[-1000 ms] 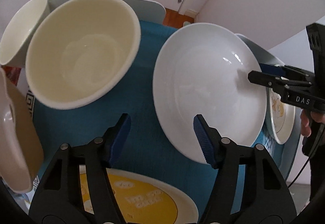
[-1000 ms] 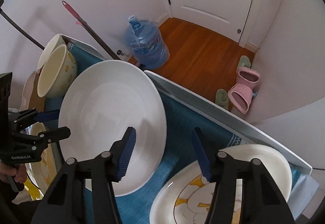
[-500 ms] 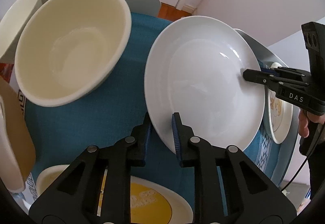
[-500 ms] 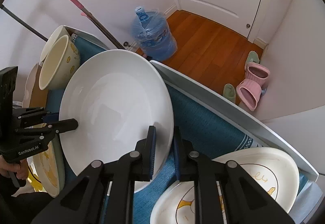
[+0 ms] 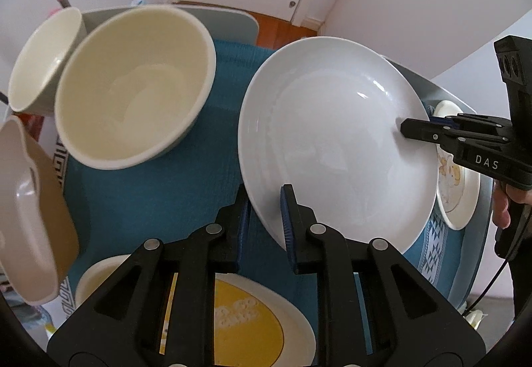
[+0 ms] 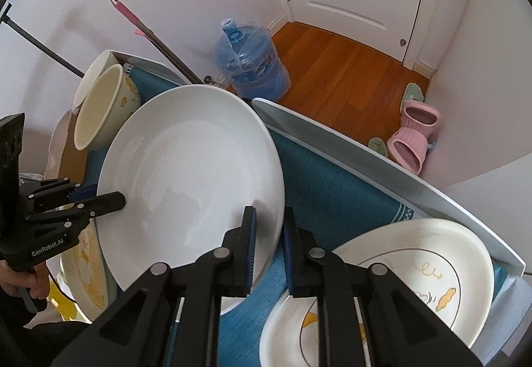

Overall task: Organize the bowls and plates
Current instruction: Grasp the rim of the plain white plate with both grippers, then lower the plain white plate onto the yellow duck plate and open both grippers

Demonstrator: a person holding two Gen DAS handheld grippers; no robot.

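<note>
Both grippers have closed since a second ago: the left gripper (image 5: 264, 217) and right gripper (image 6: 267, 237) now pinch opposite rims of the white plate (image 5: 335, 141) above the blue tabletop (image 5: 159, 200). Labels read "DAS" and "GenRobot.AI".

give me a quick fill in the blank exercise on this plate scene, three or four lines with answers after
1. Both grippers are shut on the rim of the large plain ____ plate.
2. The left gripper and the right gripper pinch ____ sides of that plate.
3. The table is covered by a ____ woven cloth.
4. On the wooden floor stands a blue plastic water ____.

Missing words: white; opposite; blue; jug
</note>
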